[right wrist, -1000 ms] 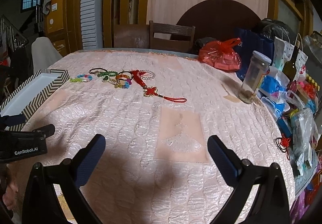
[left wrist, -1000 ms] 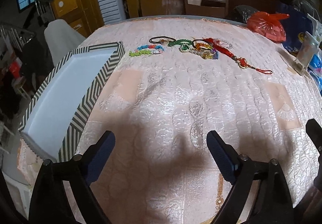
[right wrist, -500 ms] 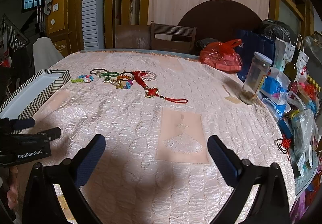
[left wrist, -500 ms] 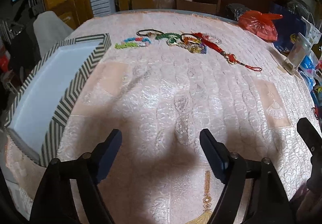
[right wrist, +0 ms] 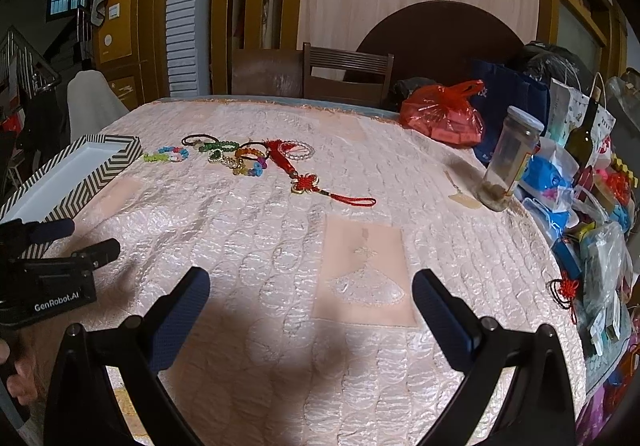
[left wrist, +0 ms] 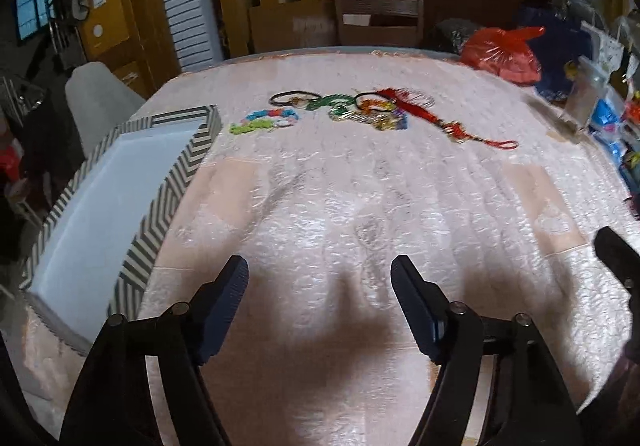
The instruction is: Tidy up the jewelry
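A cluster of jewelry lies on the far middle of the pink tablecloth: a green and multicolour bead bracelet (left wrist: 264, 119), a black hair band (left wrist: 294, 98), green beads (left wrist: 332, 101), a colourful pile (left wrist: 384, 115) and a red tassel knot charm (left wrist: 456, 129). The cluster also shows in the right wrist view (right wrist: 236, 157), with the red charm (right wrist: 308, 181). A long white tray with a chevron-striped rim (left wrist: 160, 201) lies at the left, also seen in the right wrist view (right wrist: 96, 173). My left gripper (left wrist: 320, 290) is open and empty. My right gripper (right wrist: 310, 298) is open and empty.
A glass jar (right wrist: 508, 161), a red plastic bag (right wrist: 444, 113), a dark bottle (right wrist: 586, 133) and several packets (right wrist: 600, 246) crowd the table's right edge. A wooden chair (right wrist: 348, 73) stands behind the table. The left gripper's body (right wrist: 48, 274) shows at the left.
The left gripper has swung its view a little and pulled back slightly; its jaws have narrowed somewhat but stay open. The right gripper has barely moved. The jewelry lies as before.
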The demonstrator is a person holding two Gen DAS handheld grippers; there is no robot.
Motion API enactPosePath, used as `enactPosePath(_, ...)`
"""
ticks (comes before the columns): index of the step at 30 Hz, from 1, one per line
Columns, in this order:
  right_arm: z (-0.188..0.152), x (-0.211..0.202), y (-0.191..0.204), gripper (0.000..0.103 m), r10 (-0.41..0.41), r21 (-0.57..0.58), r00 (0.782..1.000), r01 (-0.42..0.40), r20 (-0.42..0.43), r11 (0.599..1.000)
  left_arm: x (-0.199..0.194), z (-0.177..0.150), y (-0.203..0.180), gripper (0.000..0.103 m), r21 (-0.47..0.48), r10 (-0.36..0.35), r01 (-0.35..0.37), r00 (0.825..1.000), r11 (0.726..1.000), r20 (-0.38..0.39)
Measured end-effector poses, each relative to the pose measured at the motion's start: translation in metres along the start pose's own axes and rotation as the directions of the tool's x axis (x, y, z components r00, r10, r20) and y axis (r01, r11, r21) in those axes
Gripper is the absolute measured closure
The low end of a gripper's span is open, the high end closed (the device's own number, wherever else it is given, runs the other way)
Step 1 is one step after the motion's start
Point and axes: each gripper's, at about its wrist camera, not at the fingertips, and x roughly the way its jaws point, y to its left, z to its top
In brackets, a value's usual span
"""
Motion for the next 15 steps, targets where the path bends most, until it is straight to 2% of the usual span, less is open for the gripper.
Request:
enactPosePath(2, 0.0, 0.0, 0.0, 0.0, 0.002, 0.0, 1.0, -0.002, -0.001, 1.0, 0.005, 0.0, 0.0, 0.055, 0.011, 0.027, -0.027, 0.999, 1.0, -0.017)
enactPosePath(5, 0.0, 0.0, 0.001, 0.0, 0.003, -0.001, 1.0, -0.003, 0.003, 1.0, 0.013, -0.003, -0.004, 0.055, 0.026, 0.006, -0.005, 0.999, 1.0, -0.048)
enactPosePath(7, -0.001, 0.0, 0.002, 0.0, 0.003, -0.003, 1.0, -0.003, 0.004, 1.0, 0.01, -0.004, -0.007, 0.055, 0.025, 0.019, -0.018, 0.999, 1.0, -0.04)
enactPosePath(9, -0.001, 0.0, 0.002, 0.0, 0.003, -0.002, 1.0, -0.003, 0.004, 1.0, 0.005, -0.005, -0.008, 0.055, 0.014, -0.002, 0.003, 0.999, 1.0, -0.032)
enactPosePath(15, 0.0, 0.0, 0.002, 0.0, 0.003, 0.001, 1.0, -0.003, 0.006, 1.0, -0.004, -0.001, -0.013, 0.055, 0.017, -0.009, 0.009, 1.0, 1.0, -0.008)
